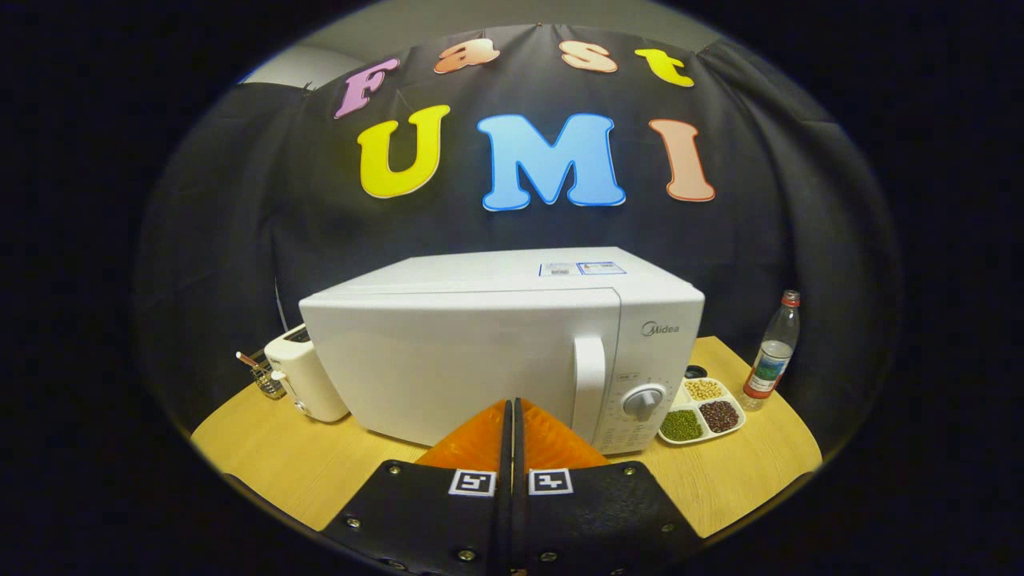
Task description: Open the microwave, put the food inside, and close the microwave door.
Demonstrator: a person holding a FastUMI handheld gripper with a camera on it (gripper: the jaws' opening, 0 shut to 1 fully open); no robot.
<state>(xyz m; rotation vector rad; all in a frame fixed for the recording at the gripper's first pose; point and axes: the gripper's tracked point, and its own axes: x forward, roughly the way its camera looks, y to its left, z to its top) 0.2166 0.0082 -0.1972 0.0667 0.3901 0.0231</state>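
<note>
tongs [512, 412] pinched fully together, holding nothing, parked just in front of the microwave [504, 352] door, which is still closed. handle [589, 384] sits at 1 o'clock from the tips. food tray [704, 410] at 3 o'clock. risk imo: closed tips bump the door instead of hooking the handle.

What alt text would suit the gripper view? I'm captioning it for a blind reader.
A closed white microwave sits on a wooden table, with the gripper shut and empty just in front of its door. A toaster stands to one side; a tray of beans and a bottle stand on the other.
</note>
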